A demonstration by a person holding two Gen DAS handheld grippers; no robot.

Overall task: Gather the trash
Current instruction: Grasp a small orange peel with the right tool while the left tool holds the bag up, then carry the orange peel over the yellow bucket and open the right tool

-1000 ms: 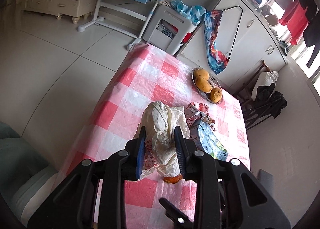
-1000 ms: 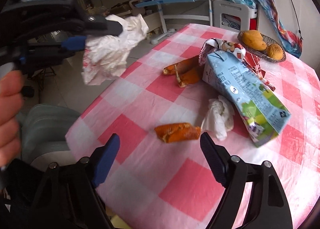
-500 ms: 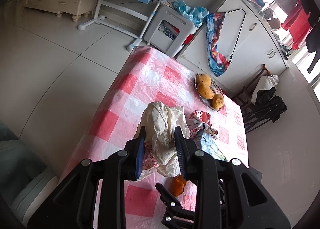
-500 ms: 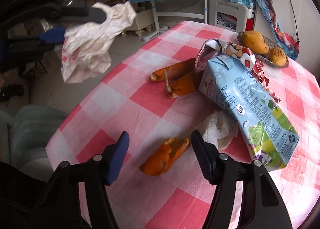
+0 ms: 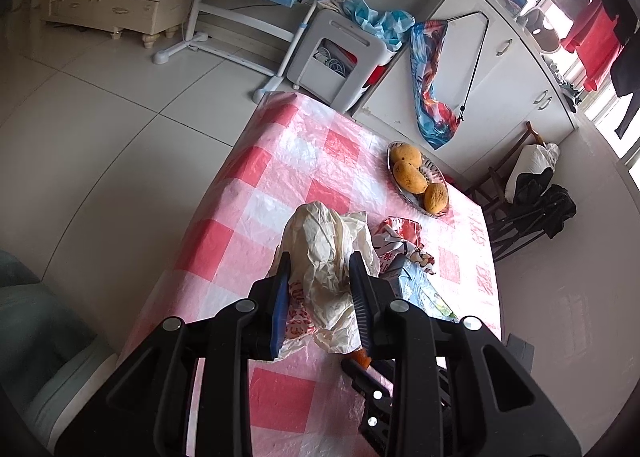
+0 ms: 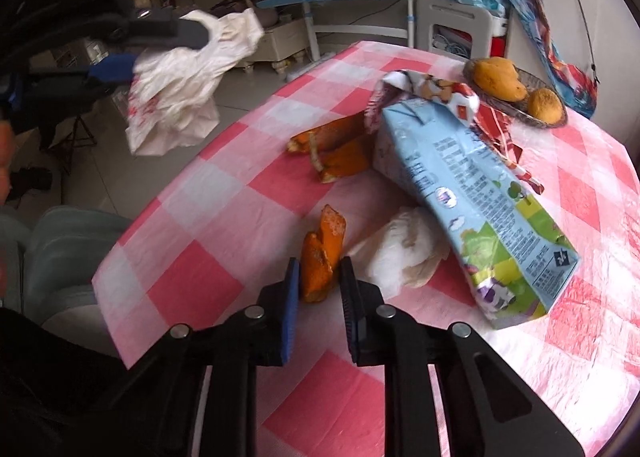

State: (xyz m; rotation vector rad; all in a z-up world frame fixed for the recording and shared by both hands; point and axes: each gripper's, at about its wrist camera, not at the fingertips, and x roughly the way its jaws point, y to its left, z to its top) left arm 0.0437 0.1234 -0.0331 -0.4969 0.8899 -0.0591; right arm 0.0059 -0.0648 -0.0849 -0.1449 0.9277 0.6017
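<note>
Left wrist view
Left claw point(image 5: 320, 281): clenched on a crumpled cream plastic bag with red print point(image 5: 320, 257), held up above the worktop.
Worktop point(image 5: 276, 185): covered in a pink-and-white checked plastic cloth.
Far end: metal dish of yellow-orange fruits point(image 5: 416, 177), near the worktop's edge.
Beside the bag: red-and-white printed snack wrapper point(image 5: 396, 233), with a pale blue milk carton point(image 5: 416, 289) just below it in the picture.

Right wrist view
Right claw point(image 6: 318, 281): its jaws have just been closing; clenched on a curled piece of orange fruit peel point(image 6: 322, 253), the pads pressing its lower end at the worktop's near side.
Tissue: crumpled white wad point(image 6: 400, 249), just right of the peel, partly under the carton.
Carton: lying on its side, the snack wrapper behind its top.
More peel: two orange strips point(image 6: 336, 153), left of the carton's top, apart from the held piece.
Bag: hangs from the left claw at upper left, beyond the worktop's edge.
</note>
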